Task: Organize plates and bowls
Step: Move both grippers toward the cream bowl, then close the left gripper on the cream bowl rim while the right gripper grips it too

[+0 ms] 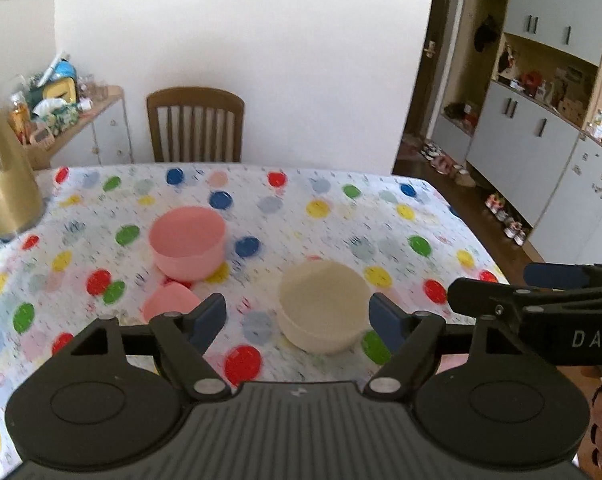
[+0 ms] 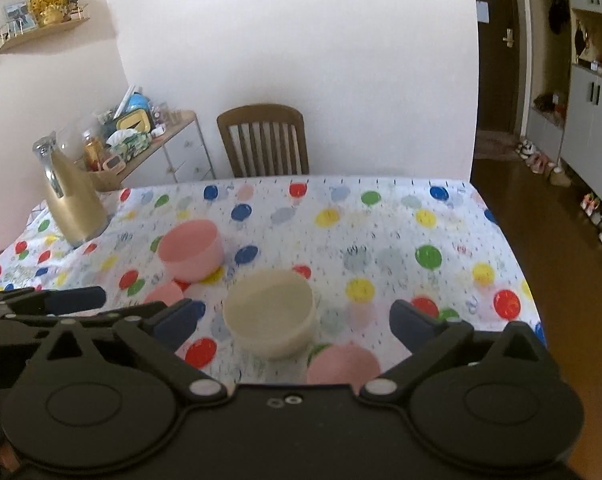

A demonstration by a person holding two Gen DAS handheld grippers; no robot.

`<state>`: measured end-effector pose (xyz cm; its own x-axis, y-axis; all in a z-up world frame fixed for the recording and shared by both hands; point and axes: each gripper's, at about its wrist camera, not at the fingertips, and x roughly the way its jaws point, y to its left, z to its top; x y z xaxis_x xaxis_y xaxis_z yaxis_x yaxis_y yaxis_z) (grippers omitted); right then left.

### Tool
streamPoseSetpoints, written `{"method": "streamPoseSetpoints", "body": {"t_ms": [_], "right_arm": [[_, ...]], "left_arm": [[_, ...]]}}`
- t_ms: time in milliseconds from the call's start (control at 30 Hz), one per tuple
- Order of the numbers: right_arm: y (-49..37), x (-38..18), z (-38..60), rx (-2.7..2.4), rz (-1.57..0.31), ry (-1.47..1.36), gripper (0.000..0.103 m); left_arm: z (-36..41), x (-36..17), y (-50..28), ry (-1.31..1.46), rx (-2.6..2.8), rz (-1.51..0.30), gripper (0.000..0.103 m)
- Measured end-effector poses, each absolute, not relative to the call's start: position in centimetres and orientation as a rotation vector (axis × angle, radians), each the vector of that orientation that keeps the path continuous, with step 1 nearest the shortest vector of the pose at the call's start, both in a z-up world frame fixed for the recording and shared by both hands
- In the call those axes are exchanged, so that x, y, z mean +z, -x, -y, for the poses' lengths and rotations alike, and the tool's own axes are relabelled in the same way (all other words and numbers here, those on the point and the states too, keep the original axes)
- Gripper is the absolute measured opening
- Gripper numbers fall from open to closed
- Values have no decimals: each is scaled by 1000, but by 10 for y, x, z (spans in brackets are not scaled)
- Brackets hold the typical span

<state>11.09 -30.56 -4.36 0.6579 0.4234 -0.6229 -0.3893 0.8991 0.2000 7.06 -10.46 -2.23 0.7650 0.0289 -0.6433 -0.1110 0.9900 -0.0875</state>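
Bowls aren't sorted yet, far as these views show: pink bowl (image 1: pixel 187 242) sits mid-table, cream bowl (image 1: pixel 324 306) nearer you & apart from it. Two pink plates lie separate, one (image 1: pixel 170 305) just in front of the pink bowl, another (image 2: pixel 343 363) by the cream bowl. Your left gripper (image 1: pixel 297 318) & right gripper (image 2: pixel 291 320) are both spread wide, holding nothing. Left to do, prob.: nest the bowls, stack the plates.

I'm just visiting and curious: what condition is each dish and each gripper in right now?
Pink bowl: upright, empty.
Cream bowl: upright, empty.
Small pink dish: on the cloth, partly hidden.
Pink plate: flat, partly hidden.
Left gripper: open, holding nothing.
Right gripper: open, holding nothing.
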Motion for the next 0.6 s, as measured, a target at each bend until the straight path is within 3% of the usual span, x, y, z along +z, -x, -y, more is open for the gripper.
{"method": "streamPoseSetpoints", "body": {"t_ms": [600], "right_arm": [[-191, -73, 257, 341, -848, -27, 101]], "left_arm": [[54, -69, -161, 129, 11, -802, 80]]}}
